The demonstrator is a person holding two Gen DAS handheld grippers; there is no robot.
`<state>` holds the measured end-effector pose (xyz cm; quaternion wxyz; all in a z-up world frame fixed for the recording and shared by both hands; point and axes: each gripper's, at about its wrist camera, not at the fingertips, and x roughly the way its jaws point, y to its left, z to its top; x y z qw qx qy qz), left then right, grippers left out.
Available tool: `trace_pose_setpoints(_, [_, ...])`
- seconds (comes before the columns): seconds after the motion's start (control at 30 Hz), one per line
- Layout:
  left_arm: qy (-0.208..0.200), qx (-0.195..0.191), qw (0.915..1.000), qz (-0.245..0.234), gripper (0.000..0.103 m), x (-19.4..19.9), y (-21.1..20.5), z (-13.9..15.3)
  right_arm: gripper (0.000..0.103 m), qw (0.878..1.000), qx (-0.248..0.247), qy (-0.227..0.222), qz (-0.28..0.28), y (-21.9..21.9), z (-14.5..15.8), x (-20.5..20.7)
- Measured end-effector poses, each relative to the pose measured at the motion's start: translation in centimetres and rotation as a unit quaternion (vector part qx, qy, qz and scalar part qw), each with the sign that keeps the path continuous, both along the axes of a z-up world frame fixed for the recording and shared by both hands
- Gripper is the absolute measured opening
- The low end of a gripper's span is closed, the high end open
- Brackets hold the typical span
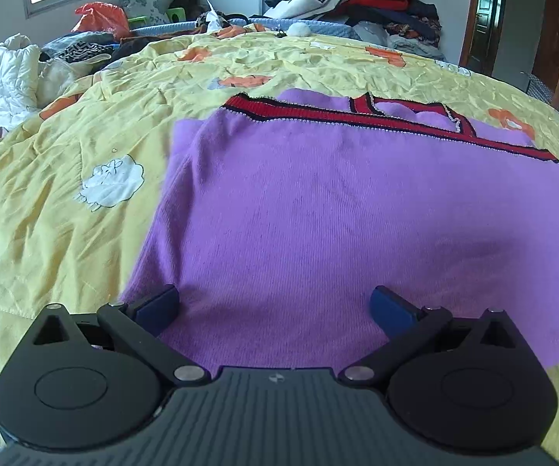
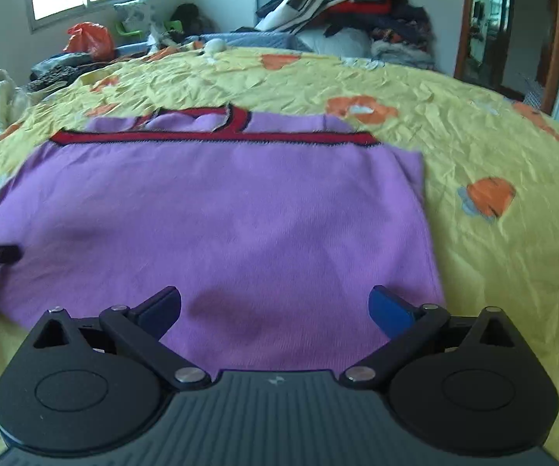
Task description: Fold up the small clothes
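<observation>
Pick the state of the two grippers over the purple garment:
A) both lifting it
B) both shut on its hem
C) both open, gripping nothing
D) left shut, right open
C: the left gripper and right gripper have spread jaws above the flat purple garment.

A purple knit sweater [image 1: 337,213] with red, dark-edged trim [image 2: 217,136] lies flat on the bed, folded, its trimmed end toward twelve o'clock.

Sweater [image 1: 318,213] flat on bedspread [image 1: 65,202]
</observation>
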<state>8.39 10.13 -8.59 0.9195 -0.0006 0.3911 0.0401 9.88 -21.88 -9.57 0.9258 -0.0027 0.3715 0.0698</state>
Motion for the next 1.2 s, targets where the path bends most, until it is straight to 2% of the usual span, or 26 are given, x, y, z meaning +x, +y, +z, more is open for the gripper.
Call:
trace_pose_setpoints(0.03, [0.001,-0.002,1.0000,-0.002,0.103,-0.1,0.1,0.0,0.103,1.000,-0.010,0.007,0.001,-0.1,-0.6,0.2])
trace_pose_setpoints(0.1, [0.000,-0.004,1.0000,-0.007,0.103,-0.4,0.5,-0.1,0.103,1.000,-0.005,-0.009,0.009,-1.1,-1.0,-0.4])
trace_pose_setpoints(0.3, [-0.004,-0.016,0.9998,-0.014,0.103,-2.1,1.7,0.1,0.103,1.000,-0.004,-0.003,0.018,-2.6,-0.8,-1.7])
trace_pose_setpoints(0.37, [-0.010,-0.048,0.9986,-0.018,0.103,-2.6,2.6,0.7,0.103,1.000,-0.003,0.001,0.020,-2.6,-0.1,-1.8])
trace_pose_setpoints(0.47, [-0.025,-0.107,0.9938,-0.016,0.103,-2.2,4.1,1.7,0.103,1.000,0.000,-0.025,0.004,-2.6,0.9,-1.3])
trace_pose_setpoints(0.53, [-0.040,-0.116,0.9918,-0.035,0.103,-1.1,4.1,2.3,0.103,1.000,0.013,-0.013,0.003,-2.7,0.9,0.1])
trace_pose_setpoints(0.63, [-0.030,-0.122,0.9897,-0.068,0.103,1.5,3.4,2.1,0.103,1.000,0.022,-0.012,0.003,-2.7,0.3,1.9])
trace_pose_setpoints(0.7, [0.013,-0.107,0.9921,-0.065,0.103,2.6,2.8,0.7,0.103,1.000,-0.003,-0.009,0.000,-2.7,-0.5,2.6])
trace_pose_setpoints(0.77, [0.011,-0.036,0.9950,-0.093,0.103,1.8,1.4,0.2,0.103,0.999,-0.027,-0.016,0.021,-2.9,-1.0,2.1])
trace_pose_setpoints(0.8, [0.010,-0.011,0.9949,-0.100,0.103,1.1,0.8,0.0,0.103,1.000,-0.012,-0.004,0.015,-3.7,-1.1,2.0])
trace_pose_setpoints(0.83, [0.005,-0.019,0.9959,-0.089,0.103,0.3,1.1,-0.2,0.103,1.000,0.015,0.010,0.006,-4.7,-1.2,2.0])
trace_pose_setpoints(0.97, [0.013,-0.016,0.9973,-0.070,0.103,-1.4,1.1,-0.1,0.103,0.999,0.023,0.027,0.001,-5.8,-0.4,1.6])
trace_pose_setpoints(1.07, [0.015,-0.013,0.9975,-0.067,0.103,-1.9,1.2,0.1,0.103,0.999,0.035,-0.007,-0.001,-6.2,0.8,2.5])
trace_pose_setpoints(1.13, [0.024,-0.015,0.9974,-0.066,0.103,-1.7,1.4,0.3,0.103,0.999,0.029,-0.016,-0.005,-6.1,1.6,5.0])
trace_pose_setpoints(1.2, [0.027,-0.013,0.9976,-0.062,0.103,-1.4,1.4,0.2,0.103,0.998,0.050,-0.023,-0.008,-6.4,2.2,7.8])
